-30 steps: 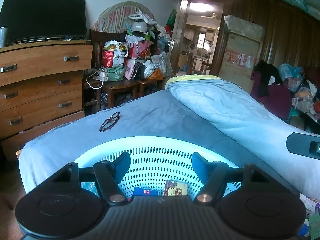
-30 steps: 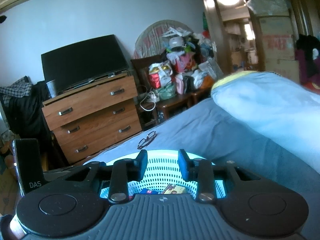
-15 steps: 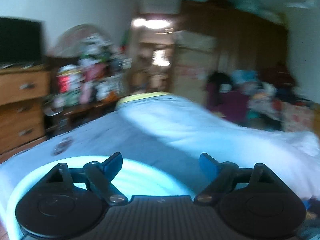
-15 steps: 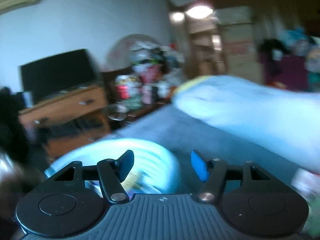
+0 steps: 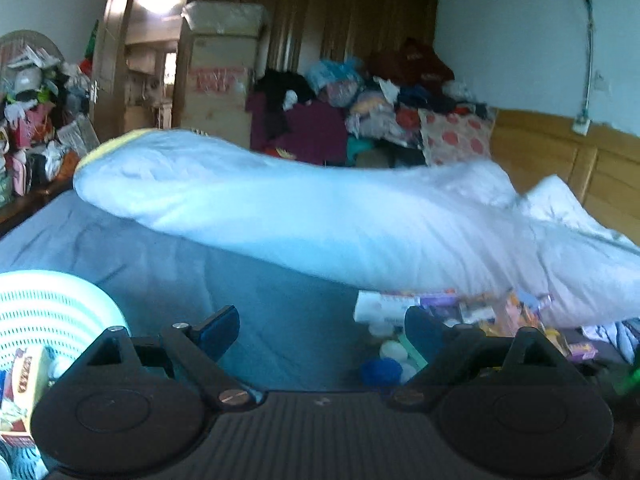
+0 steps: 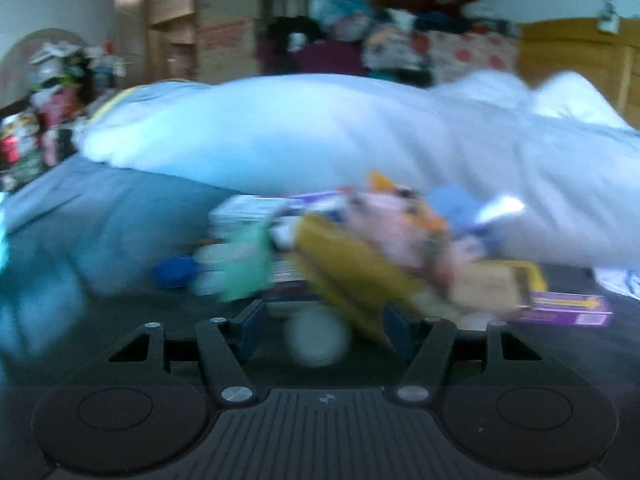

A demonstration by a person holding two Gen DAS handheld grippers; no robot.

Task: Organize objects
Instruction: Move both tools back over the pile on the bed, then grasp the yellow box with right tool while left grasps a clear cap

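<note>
Both grippers have swung away from our basket (image 5: 48,312), now at far left, toward the pile of boxes (image 6: 360,248) on the bed (image 5: 248,300): left gripper (image 5: 320,330) opening empty, right gripper (image 6: 322,330) parted, nothing gripped.

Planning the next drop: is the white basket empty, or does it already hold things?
Not empty. The basket already holds packets against its slatted wall, in the left wrist view.

A lived-in home bedroom: a bed (image 5: 260,292) with rumpled duvet (image 5: 320,216), wooden wardrobe (image 5: 340,20), heaped clothes (image 5: 380,100).
</note>
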